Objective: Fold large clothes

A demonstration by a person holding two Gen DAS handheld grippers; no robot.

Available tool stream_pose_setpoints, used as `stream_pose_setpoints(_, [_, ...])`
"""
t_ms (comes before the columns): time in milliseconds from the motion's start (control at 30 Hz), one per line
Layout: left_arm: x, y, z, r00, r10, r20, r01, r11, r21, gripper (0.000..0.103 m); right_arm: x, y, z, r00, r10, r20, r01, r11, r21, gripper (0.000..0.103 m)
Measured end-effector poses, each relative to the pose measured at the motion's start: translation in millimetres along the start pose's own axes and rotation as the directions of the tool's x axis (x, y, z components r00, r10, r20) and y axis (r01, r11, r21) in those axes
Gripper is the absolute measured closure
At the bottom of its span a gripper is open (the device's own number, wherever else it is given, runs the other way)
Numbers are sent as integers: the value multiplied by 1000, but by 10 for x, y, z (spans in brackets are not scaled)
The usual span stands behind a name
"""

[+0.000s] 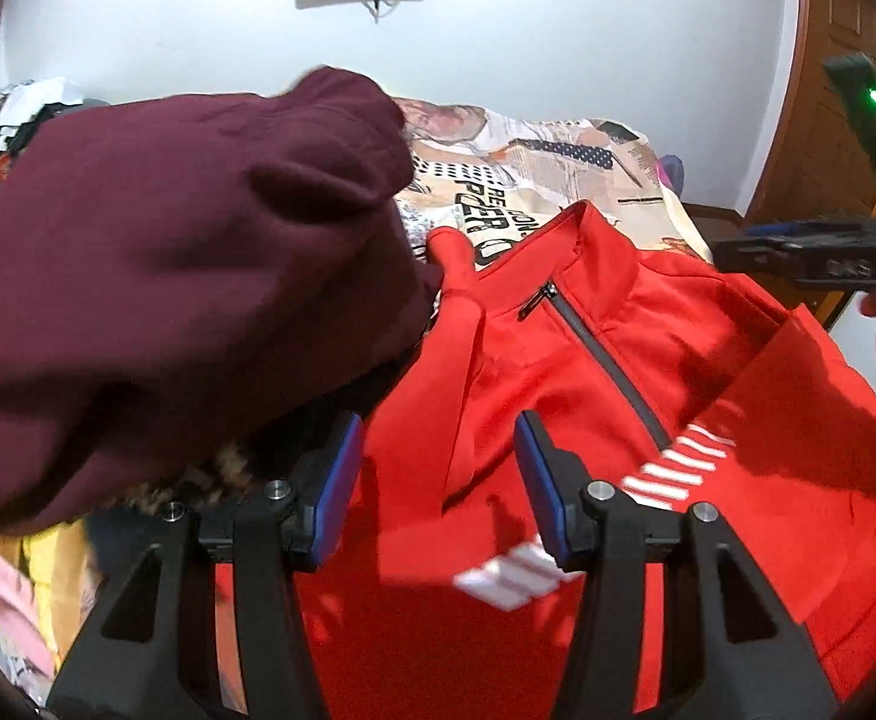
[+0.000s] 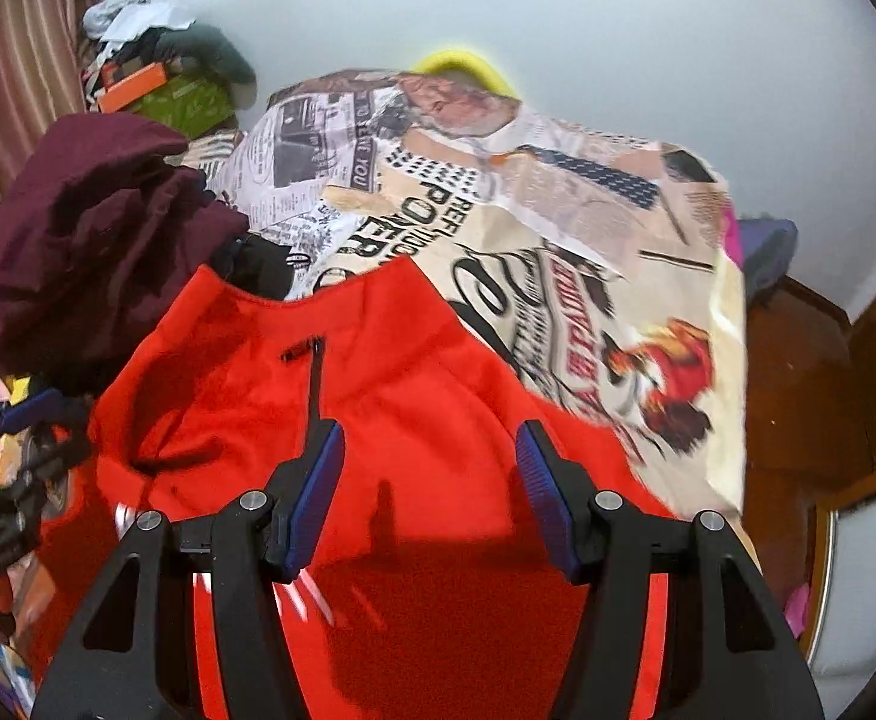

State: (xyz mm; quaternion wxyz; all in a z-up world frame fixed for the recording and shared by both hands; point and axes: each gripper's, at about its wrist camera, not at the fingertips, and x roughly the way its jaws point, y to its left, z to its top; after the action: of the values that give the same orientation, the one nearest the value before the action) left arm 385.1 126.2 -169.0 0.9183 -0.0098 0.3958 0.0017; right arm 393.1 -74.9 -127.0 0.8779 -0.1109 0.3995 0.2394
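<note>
Barely begun: red jacket spread zip-up on the printed bedspread, sleeves partly tucked, body unfolded; left gripper and right gripper above it, both gaping, holding nothing; maroon garment heaped alongside.

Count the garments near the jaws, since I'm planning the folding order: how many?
2: a red zip-up jacket spread flat on the printed bedsheet, and a maroon fleece garment bunched at its left. Others may hide underneath.

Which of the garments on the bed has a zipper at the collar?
The red jacket, spread flat under both grippers; its grey zipper runs down from the collar. The maroon garment bunched up beside it shows no zipper.
</note>
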Motion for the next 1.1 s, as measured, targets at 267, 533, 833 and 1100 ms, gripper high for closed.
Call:
stream_pose_setpoints(267, [343,-112,127,999,30,35,-32,999,40,52,652,39,368,995,47,-86,-49,998,-24,48])
stream_pose_setpoints(533, [666,-15,66,999,43,-16,-43,999,-4,93,1108,-1,469,985,93,-142,-91,996,19,47])
stream_pose_setpoints(833, [372,-129,-1,998,-53,-21,53,999,12,100,707,216,350,993,96,-70,-100,994,-49,95])
stream_pose_setpoints(1100, [-286,-149,-128,995,-100,25,99,995,14,100,-386,286,50,990,126,63,-122,991,-56,95])
